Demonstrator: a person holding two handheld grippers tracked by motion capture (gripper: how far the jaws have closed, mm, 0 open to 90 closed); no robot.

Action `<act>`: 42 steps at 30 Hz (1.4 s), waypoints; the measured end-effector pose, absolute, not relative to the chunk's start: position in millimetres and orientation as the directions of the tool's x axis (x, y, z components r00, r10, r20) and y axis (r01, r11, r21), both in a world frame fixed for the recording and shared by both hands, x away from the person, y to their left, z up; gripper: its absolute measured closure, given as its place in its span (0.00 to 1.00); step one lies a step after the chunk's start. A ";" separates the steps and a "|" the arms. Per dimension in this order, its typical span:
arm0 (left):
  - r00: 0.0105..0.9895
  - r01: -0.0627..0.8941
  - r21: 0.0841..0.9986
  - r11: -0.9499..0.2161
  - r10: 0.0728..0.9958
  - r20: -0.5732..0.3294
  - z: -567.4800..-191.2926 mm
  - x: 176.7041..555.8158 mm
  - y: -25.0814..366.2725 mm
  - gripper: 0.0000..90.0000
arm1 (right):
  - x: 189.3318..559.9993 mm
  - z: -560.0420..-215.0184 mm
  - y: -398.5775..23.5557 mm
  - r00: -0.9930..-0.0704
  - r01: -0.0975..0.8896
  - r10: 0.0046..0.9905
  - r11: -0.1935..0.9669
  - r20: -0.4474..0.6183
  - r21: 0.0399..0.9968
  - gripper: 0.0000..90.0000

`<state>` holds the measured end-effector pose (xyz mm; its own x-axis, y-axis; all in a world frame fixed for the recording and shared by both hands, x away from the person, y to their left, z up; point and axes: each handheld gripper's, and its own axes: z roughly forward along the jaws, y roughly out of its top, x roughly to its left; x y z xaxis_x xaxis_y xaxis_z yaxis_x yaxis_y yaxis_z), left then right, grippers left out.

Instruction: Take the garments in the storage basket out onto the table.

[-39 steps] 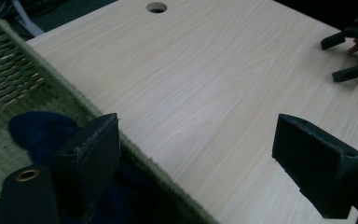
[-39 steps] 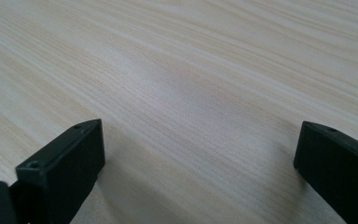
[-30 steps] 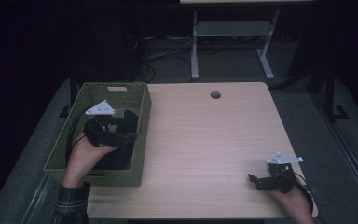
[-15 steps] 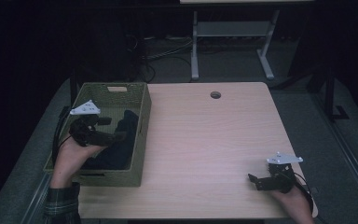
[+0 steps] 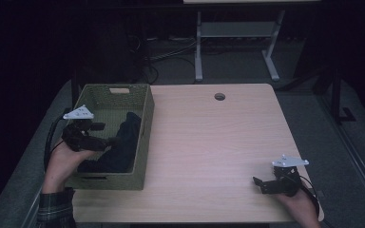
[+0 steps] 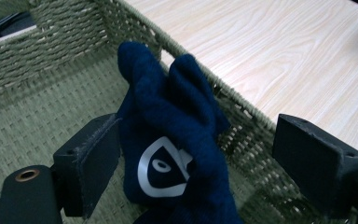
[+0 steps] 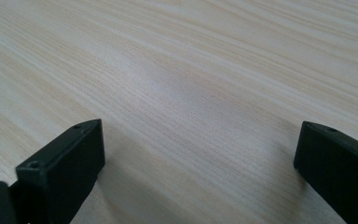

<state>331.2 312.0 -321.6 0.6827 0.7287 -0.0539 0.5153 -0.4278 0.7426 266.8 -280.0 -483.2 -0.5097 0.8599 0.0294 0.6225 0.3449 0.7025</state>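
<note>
— Two grippers; where are yours?
— Your left gripper point(image 6: 200, 177) sits inside the woven basket point(image 5: 145, 142), jaws spread around the blue glove point(image 6: 172, 140) lying there; your right gripper point(image 7: 200, 182) rests released on the bare worktop point(image 5: 218, 137).

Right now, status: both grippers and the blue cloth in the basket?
Left gripper open, jaws either side of blue cloth, not clamped. Cloth inside woven basket, against its table-side wall. Right gripper open over bare table. Nothing in the way.

A woven rectangular basket point(image 5: 145, 118) sits on the left part of the pale wooden table point(image 5: 209, 142); a dark blue knitted cloth point(image 5: 123, 142) lies inside it.
</note>
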 end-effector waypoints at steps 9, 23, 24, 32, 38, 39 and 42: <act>0.688 0.538 0.709 -0.455 0.723 -0.058 -332.4 332.6 316.5 0.16 | 266.8 -483.2 -280.0 -0.509 0.623 0.860 0.345 0.030 0.702 0.02; 0.693 0.569 0.666 -0.483 0.717 -0.071 -349.7 340.7 311.6 0.16 | 266.9 -483.2 -280.1 -0.510 0.622 0.860 0.345 0.030 0.703 0.02; 0.697 0.570 0.660 -0.490 0.713 -0.073 -351.3 341.8 310.0 0.16 | 266.8 -483.2 -280.0 -0.509 0.623 0.860 0.344 0.030 0.702 0.02; 0.712 0.572 0.633 -0.522 0.698 -0.068 -359.0 346.1 301.5 0.16 | 266.8 -483.2 -280.0 -0.509 0.623 0.860 0.344 0.030 0.702 0.02; 0.715 0.581 0.615 -0.533 0.695 -0.073 -364.3 348.2 298.5 0.16 | 266.9 -483.2 -280.1 -0.510 0.622 0.860 0.345 0.030 0.703 0.02; 0.716 0.582 0.613 -0.534 0.694 -0.075 -365.2 348.8 298.1 0.16 | 266.8 -483.2 -280.0 -0.509 0.623 0.860 0.344 0.030 0.702 0.02; 0.719 0.586 0.600 -0.545 0.691 -0.075 -368.1 350.0 297.2 0.16 | 266.9 -483.2 -280.1 -0.510 0.622 0.860 0.345 0.030 0.703 0.02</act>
<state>350.0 297.2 -368.1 0.7187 0.6913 -0.0746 0.5861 -0.5445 0.6000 266.9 -280.1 -483.2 -0.5097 0.8599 0.0297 0.6225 0.3447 0.7026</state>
